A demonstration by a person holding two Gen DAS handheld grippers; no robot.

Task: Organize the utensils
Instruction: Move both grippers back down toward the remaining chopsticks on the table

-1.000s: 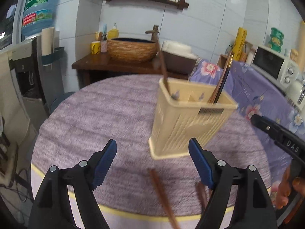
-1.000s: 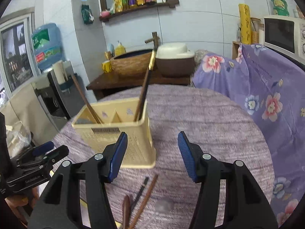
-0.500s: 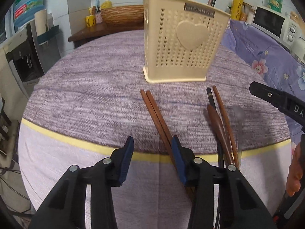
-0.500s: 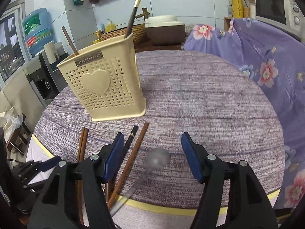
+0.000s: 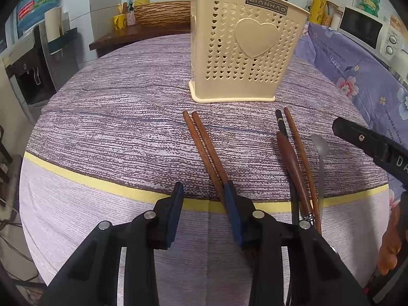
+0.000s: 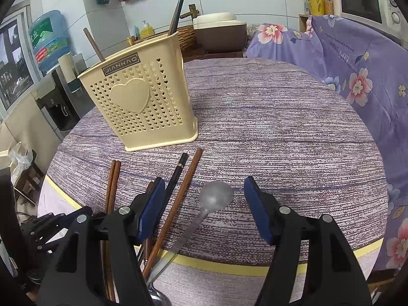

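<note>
I saw the holder (image 5: 246,48) stood far on the table (image 5: 114,117); chopsticks (image 5: 204,148) lay nearer, a spoon (image 5: 320,153) to their right.

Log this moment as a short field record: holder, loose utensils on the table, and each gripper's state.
holder: cream utensil holder, upright on the round table, two chopsticks standing in it
loose utensils: pair of brown chopsticks; black chopstick; brown chopstick; wooden-handled utensil; translucent spoon
left gripper: open, low over the pair's near ends
right gripper: open, spoon bowl between its fingers
</note>
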